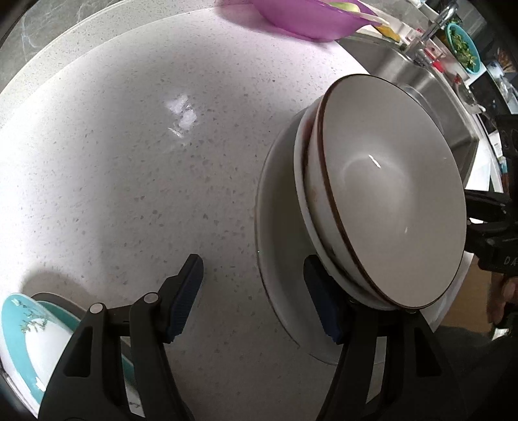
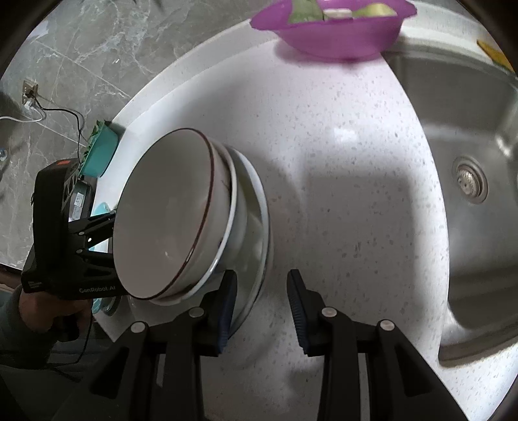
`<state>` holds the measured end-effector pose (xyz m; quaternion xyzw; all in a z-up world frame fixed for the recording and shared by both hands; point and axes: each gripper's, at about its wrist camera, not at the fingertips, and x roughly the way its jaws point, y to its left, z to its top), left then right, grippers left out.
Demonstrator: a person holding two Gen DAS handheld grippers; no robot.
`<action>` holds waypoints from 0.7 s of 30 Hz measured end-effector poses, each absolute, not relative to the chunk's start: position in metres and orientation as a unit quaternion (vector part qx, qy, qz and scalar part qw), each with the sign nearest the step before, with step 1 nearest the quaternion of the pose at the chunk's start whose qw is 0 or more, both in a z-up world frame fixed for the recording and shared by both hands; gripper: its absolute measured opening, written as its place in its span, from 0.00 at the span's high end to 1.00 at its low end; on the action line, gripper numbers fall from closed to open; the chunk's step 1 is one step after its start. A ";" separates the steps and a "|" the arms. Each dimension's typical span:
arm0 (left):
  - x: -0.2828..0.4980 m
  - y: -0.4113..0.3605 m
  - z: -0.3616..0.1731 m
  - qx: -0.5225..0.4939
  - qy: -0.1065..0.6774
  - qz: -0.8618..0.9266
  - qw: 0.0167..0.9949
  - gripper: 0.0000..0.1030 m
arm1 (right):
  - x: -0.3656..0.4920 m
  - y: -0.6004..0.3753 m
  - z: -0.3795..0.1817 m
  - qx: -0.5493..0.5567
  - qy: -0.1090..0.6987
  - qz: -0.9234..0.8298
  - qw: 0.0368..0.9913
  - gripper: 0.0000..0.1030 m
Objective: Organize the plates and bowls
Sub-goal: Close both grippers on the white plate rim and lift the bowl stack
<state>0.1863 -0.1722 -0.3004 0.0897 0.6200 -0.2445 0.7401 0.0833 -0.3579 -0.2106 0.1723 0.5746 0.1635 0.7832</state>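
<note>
Home kitchen — speckled white countertop [image 2: 340, 155] beside a stainless sink [image 2: 469, 181] at right. Faucet [image 1: 437, 22] upper right; marble-look wall tiles [image 2: 81, 64] upper left.

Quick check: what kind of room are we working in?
Most likely a home kitchen: a steel sink with a tap set into a speckled countertop, plus stacked bowls.

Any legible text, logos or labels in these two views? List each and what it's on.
"GenRobot.AI": white print low on the black body of the left hand-held gripper, seen from the right wrist view.
"DA": a cut-off white fragment on the black body of the right hand-held gripper, at the frame edge of the left wrist view.
Small white label beside the "GenRobot.AI" print: too small to read.
Sticker on the dark device behind the left hand-held gripper: blurred, unreadable.
</note>
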 end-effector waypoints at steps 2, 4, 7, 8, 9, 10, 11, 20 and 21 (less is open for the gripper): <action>0.188 -0.175 -0.301 0.088 0.618 -0.242 0.743 0.38 | 0.085 -0.358 -0.211 0.172 0.571 0.157 0.787 0.64; 0.192 -0.175 -0.304 0.085 0.616 -0.237 0.746 0.38 | 0.086 -0.359 -0.213 0.180 0.566 0.153 0.790 0.64; 0.198 -0.178 -0.304 0.080 0.614 -0.230 0.751 0.41 | 0.087 -0.360 -0.211 0.187 0.557 0.148 0.796 0.64; 0.200 -0.179 -0.303 0.078 0.611 -0.234 0.753 0.45 | 0.087 -0.359 -0.210 0.187 0.555 0.146 0.797 0.65; 0.201 -0.182 -0.303 0.069 0.610 -0.242 0.751 0.59 | 0.088 -0.359 -0.209 0.189 0.555 0.145 0.797 0.67; 0.203 -0.182 -0.303 0.063 0.610 -0.248 0.750 0.75 | 0.089 -0.359 -0.209 0.193 0.554 0.148 0.796 0.74; 0.203 -0.187 -0.301 0.062 0.609 -0.255 0.749 0.80 | 0.089 -0.358 -0.208 0.196 0.553 0.151 0.796 0.75; 0.210 -0.191 -0.301 0.050 0.609 -0.255 0.749 0.87 | 0.097 -0.356 -0.207 0.188 0.555 0.139 0.798 0.76; 0.210 -0.188 -0.302 0.049 0.609 -0.255 0.749 0.87 | 0.097 -0.356 -0.206 0.188 0.556 0.140 0.798 0.76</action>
